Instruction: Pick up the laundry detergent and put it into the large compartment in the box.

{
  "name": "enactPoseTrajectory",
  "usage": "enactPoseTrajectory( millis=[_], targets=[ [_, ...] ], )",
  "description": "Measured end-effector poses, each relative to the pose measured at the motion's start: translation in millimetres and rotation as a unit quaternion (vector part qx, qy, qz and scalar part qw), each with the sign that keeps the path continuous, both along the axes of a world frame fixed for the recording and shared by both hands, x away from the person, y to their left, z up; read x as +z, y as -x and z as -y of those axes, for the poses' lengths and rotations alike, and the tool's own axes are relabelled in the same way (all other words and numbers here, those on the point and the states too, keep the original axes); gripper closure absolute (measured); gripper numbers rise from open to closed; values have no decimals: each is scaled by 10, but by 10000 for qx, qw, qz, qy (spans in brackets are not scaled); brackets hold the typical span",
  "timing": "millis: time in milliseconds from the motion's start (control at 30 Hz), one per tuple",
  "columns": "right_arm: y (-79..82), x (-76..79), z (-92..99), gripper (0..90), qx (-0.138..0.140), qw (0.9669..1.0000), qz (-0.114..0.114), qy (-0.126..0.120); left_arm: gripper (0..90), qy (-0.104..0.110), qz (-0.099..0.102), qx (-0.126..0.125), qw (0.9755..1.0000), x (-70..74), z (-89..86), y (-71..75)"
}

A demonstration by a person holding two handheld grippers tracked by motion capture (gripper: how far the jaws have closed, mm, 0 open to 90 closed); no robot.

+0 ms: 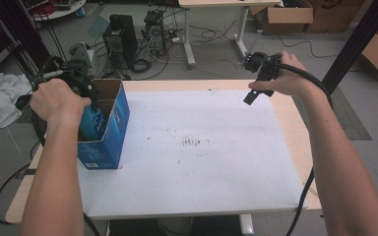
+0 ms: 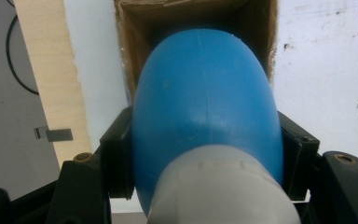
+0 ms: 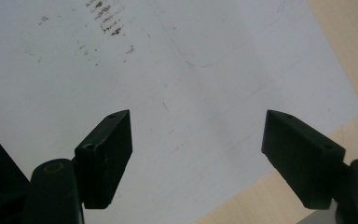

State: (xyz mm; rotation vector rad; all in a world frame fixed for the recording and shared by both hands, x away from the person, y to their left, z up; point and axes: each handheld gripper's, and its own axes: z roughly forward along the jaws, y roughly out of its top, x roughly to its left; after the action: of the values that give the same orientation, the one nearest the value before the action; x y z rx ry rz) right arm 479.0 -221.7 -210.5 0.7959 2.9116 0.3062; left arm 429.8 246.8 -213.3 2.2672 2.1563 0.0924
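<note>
**Blue bottle over the open box**

My left gripper (image 2: pixel 205 154) clamps the blue bottle (image 2: pixel 205 107) on both sides (white cap end toward me), its rounded end inside the mouth of the blue cardboard box (image 1: pixel 109 129) at the table's left edge. My right gripper (image 3: pixel 198 154) hangs over the white sheet (image 3: pixel 177 84), jaws wide apart, holding nothing.

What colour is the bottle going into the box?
The bottle is blue with a whitish-grey neck end, clearest in the left gripper view.
</note>
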Motion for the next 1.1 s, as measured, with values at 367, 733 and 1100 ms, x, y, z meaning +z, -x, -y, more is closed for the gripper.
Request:
enactPoseTrajectory(
  millis=[367,733,1100],
  targets=[
    [15,-19,60,246,-54,10000,-3,8,379,24,-63,64,10000,-293,-7,-14],
    [12,-40,75,246,-67,10000,-11,-21,379,-55,-146,0,9999,-469,6,-31],
    [5,-65,75,249,-67,10000,-26,-4,379,-112,-150,-13,9998,-566,5,-44]
  ],
)
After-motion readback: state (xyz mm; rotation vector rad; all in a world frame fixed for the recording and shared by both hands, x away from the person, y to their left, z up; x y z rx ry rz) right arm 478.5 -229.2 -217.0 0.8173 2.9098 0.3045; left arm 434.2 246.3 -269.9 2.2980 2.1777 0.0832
